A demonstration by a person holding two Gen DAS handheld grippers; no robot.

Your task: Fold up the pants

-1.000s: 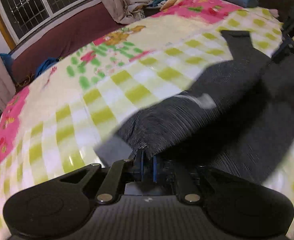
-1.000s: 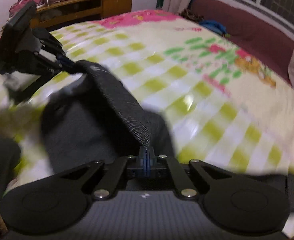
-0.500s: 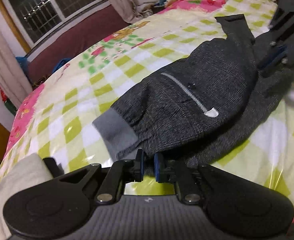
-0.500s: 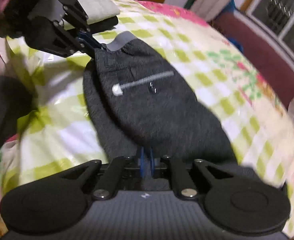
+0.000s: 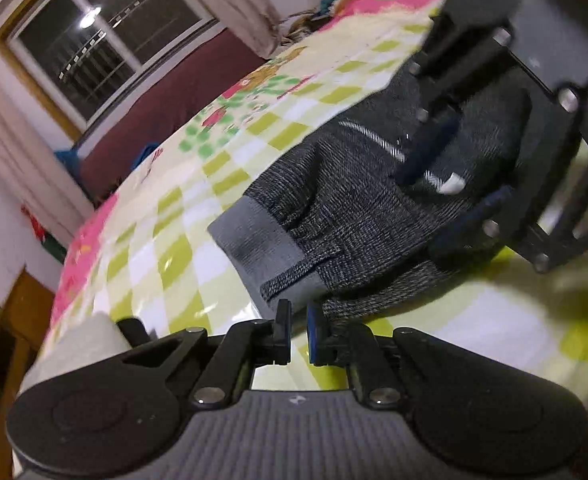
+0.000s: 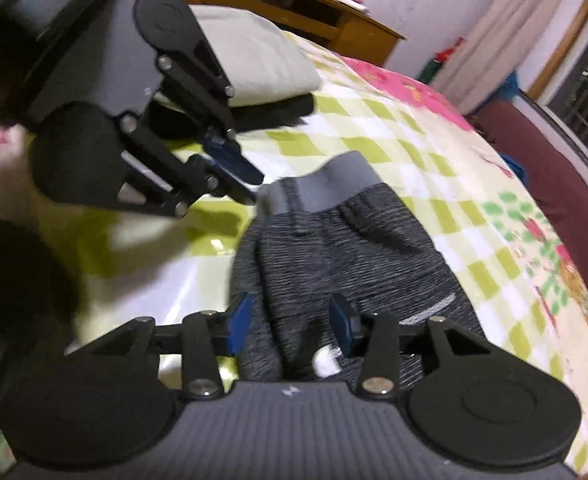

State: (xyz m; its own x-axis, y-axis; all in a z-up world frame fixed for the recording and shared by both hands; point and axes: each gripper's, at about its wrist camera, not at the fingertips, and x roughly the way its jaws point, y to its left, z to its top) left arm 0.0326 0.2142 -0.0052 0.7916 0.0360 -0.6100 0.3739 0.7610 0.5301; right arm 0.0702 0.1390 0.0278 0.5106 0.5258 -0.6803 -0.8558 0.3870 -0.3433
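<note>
The dark grey pants [image 5: 358,200] lie folded over on the checked bed cover [image 5: 182,216], grey waistband [image 5: 262,240] toward my left gripper. They also show in the right wrist view [image 6: 350,248], waistband [image 6: 326,188] at the far end. My left gripper [image 5: 299,336] is slightly open and empty, just short of the fabric edge. It also shows in the right wrist view [image 6: 230,176], beside the waistband. My right gripper [image 6: 292,324] is wide open over the pants, holding nothing. It also shows in the left wrist view [image 5: 454,184].
A folded white cloth on a dark one [image 6: 254,64] lies on the bed behind the left gripper. A wooden dresser [image 6: 278,4] stands beyond the bed. A maroon couch [image 5: 166,108] and window [image 5: 106,36] are along the far side.
Both grippers have let go of the pants and opened. The folded pants now rest on the bed. The right gripper has come closer over the pants; the left has backed off the edge.
</note>
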